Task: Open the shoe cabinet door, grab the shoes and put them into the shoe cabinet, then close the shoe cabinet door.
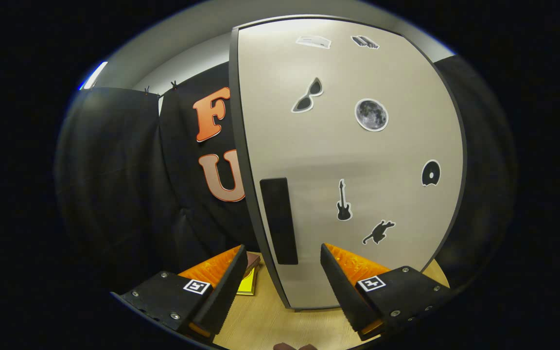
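A tall beige shoe cabinet (348,160) stands on the wooden table (270,321), its door shut and dotted with several stickers. A dark vertical handle (279,221) sits near the door's left edge. My gripper (284,272) is open, and the lower end of the handle lies in the gap just ahead of the fingertips, touching neither. Something dark reddish (294,346) peeks in at the table's near edge; I cannot tell what it is.
A yellow and brown flat object (249,279) lies on the table left of the cabinet, partly behind my left finger. Black cloth walls close the booth behind and to both sides.
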